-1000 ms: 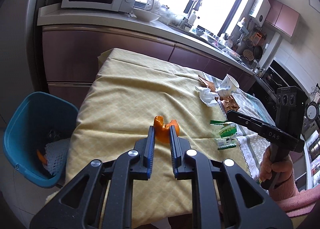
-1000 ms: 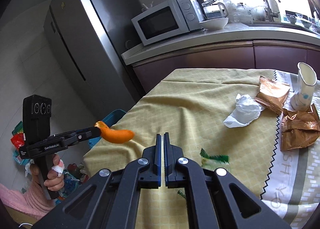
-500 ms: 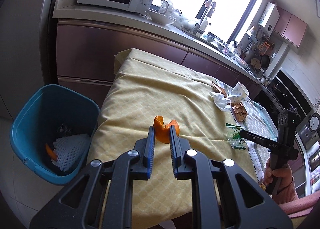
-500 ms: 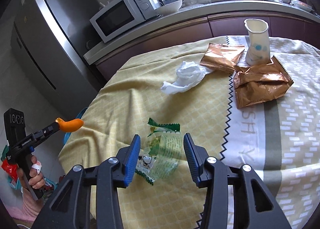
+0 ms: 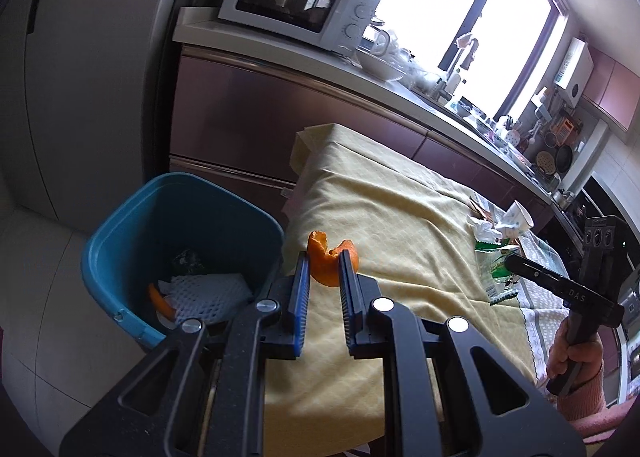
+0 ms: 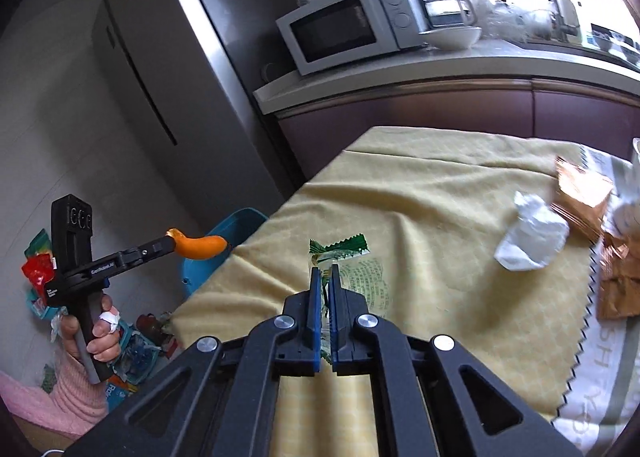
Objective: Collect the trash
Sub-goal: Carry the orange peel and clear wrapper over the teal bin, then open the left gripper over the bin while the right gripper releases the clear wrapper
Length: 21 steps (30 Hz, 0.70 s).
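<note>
Left wrist: left tongs [image 5: 325, 269] clamped on orange peel [image 5: 330, 262], now swung from over the bench [image 5: 400, 225] to the blue bin [image 5: 132, 225] rim; drop looks next. Bin holds white foam net [image 5: 208, 289] and another peel (plus something dark).

Right wrist: right tongs [image 6: 325, 277], apart 0.5 s ago, now pinch the green wrapper [image 6: 352, 269] above the bench; tissue [image 6: 532, 241] remains.

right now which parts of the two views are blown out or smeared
Left wrist view: the window is blown out white, while the orange peel and blue bin are sharp. Right wrist view: the brown packets and crumpled tissue at the right edge are motion-smeared, the window corner glares, and the green wrapper in the jaws stays fairly crisp.
</note>
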Tool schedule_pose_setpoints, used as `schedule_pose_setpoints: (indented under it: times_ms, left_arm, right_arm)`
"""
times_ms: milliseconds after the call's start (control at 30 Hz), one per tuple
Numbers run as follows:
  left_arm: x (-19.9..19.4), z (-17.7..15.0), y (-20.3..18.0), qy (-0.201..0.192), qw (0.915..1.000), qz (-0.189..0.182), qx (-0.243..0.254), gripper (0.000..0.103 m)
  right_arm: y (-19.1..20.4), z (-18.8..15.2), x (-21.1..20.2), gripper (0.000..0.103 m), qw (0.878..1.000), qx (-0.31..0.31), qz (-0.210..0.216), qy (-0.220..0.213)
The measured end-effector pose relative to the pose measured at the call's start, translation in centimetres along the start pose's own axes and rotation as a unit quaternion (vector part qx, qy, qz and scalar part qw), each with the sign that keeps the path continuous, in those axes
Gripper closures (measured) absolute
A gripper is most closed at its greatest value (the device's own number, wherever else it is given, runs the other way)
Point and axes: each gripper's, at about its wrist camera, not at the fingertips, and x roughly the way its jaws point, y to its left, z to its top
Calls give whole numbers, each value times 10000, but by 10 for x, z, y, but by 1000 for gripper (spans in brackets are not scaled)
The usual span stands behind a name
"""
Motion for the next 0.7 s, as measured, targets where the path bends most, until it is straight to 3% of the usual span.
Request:
schedule_pose_setpoints:
  times_ms: [200, 333, 700]
  left_arm:
    - [-5, 10, 42, -162, 9986, 398, -320, 88]
    - [5, 11, 66, -92, 9964, 697, -466, 88]
    - [47, 3, 108, 295, 9912, 1029, -784, 87]
  right_arm:
    - [47, 30, 55, 100, 9965, -417, 685, 231]
    - [78, 42, 98, 100, 9922, -675, 922, 503]
    - [122, 51, 191, 100, 9831, -1024, 916, 1207]
